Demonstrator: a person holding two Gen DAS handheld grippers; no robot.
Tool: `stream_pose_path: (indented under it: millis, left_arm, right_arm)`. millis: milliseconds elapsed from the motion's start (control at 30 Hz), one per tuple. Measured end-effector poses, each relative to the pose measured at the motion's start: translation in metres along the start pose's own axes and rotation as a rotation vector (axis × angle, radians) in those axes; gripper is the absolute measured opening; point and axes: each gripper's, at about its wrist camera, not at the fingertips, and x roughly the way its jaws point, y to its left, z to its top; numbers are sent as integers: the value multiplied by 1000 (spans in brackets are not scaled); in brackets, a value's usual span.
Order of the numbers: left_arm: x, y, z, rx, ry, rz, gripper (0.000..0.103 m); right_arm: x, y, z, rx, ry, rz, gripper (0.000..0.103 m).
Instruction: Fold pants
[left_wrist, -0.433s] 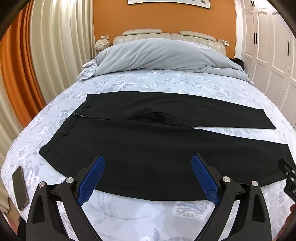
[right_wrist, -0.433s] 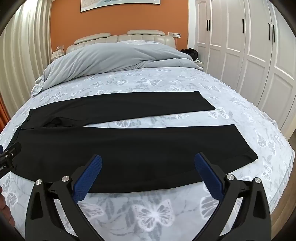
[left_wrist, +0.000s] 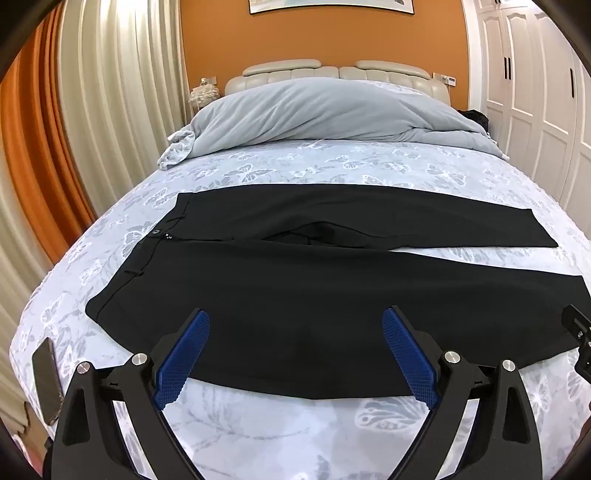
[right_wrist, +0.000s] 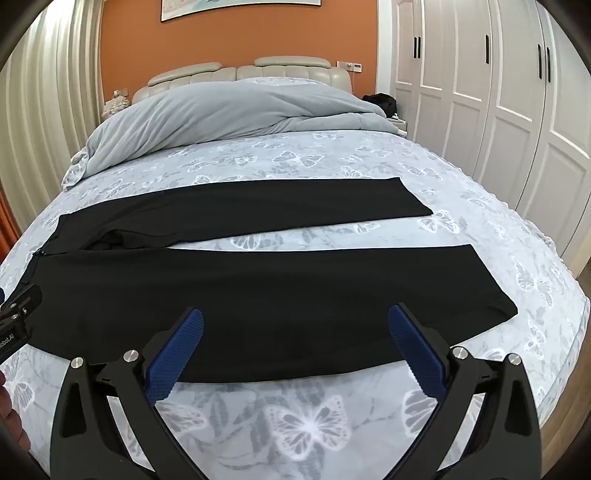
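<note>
Item: one pair of black pants (left_wrist: 314, 295), laid flat and unfolded on the bed (left_wrist: 295, 162), across its width, nearer the foot end than the bunched grey duvet (left_wrist: 317, 110) at the headboard. Condition of task: judged not yet begun; no fold was visible, both legs lay spread in a shallow V with a strip of butterfly-print sheet showing between them, and all folding steps remained. Orientation: long axis ran side to side across the bed; the waistband (left_wrist: 147, 258), with its button, pointed toward the curtain side, and the two hems (right_wrist: 495, 288) pointed toward the wardrobe (right_wrist: 517, 110) side. The near leg lay close to the bed's foot edge, the far leg beyond it. Left gripper (left_wrist: 295, 354): jaws fully apart, nothing between them, hovering over the near edge of the pants at the seat end, apparently not touching. Right gripper (right_wrist: 295, 350): jaws likewise wide apart and empty, angled down over the near leg toward its hem half. Also present: a dark phone (left_wrist: 46, 380) on the bed's corner beyond the waistband, well apart from the pants.
</note>
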Motion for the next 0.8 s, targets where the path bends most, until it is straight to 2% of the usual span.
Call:
stream_pose_path:
  millis: [800]
  left_arm:
    - [2,-1,-3,1,-1,8,92]
  right_arm:
    - [0,-1,-2,11,4,2,98]
